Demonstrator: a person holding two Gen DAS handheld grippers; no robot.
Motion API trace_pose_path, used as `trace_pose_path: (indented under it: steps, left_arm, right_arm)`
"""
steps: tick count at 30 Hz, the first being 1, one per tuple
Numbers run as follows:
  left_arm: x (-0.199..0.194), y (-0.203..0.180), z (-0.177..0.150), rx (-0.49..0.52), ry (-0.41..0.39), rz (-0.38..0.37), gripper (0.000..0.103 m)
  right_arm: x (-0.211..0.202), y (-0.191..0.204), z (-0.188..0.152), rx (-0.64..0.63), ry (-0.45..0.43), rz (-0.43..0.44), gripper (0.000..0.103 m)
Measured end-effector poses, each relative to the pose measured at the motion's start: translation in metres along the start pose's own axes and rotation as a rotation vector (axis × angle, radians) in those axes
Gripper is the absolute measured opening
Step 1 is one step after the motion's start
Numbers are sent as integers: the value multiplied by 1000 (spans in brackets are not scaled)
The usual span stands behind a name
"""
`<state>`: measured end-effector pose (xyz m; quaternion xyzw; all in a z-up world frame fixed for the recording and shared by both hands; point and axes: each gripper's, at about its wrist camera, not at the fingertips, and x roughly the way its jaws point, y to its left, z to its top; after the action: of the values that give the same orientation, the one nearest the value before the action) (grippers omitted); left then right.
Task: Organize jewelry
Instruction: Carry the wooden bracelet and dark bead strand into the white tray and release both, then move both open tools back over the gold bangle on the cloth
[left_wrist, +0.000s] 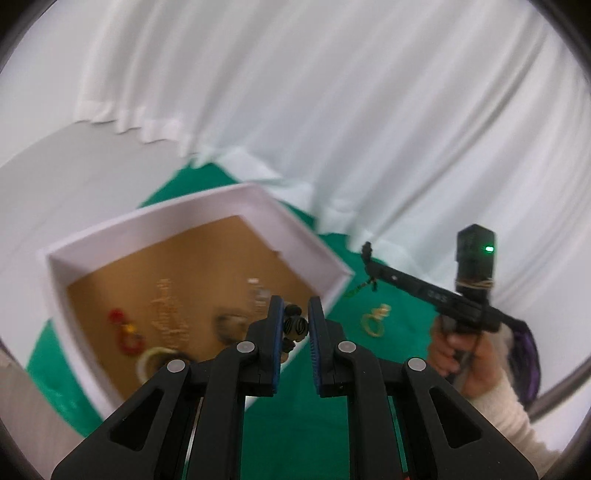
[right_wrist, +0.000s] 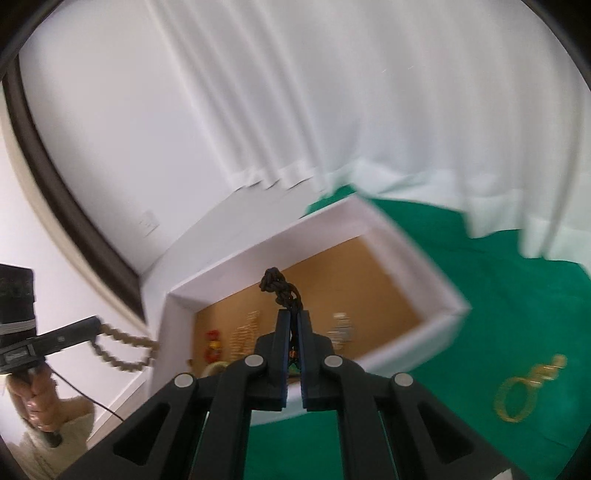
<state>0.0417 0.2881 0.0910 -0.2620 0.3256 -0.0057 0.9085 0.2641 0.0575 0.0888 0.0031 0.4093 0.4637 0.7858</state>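
Holding a soft, floppy black cord (right_wrist: 279, 286) tight near its knot, the right claw (right_wrist: 293, 325) sat mid-frame over the white box (right_wrist: 229, 291), while the left claw (left_wrist: 295, 321) pinched dark beads (left_wrist: 294, 326).

No text, label, brand or number can be read in either view; pale markings are seen on the side of the right gripper (left_wrist: 370, 267) in the left wrist view, and similar ones on the side of the left gripper (right_wrist: 96, 326) in the right wrist view, but they are too blurred to be made out
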Motion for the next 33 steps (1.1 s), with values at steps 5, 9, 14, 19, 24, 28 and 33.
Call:
trace_pose_path:
  steps: [5,9,14,19,24,28,33]
  left_arm:
    - [34,62,4,-60,52,110,11]
    - [68,95,12,-83,89,189,11]
    - [106,130,16,-120,134,251,12]
    - [120,144,4,-144,168,304,51]
    - [101,125,-11,-92,130,322,66]
    - [78,85,-27,-3,79,307,76]
    - [60,7,-61,143,46,215,90]
  right_arm:
    - [82,48,-3,-26,138,71,4]
    - [144,68,-14,-60,222,32,4]
    - [199,65,-15,-54,284,-40,7]
    - [204,45,-11,65,266,-25,35]
    - [152,31,-18,56,153,-60,40]
    - [87,28,-48,-24,58,-112,48]
    - [13,-2,-113,-77,-38,-249,61]
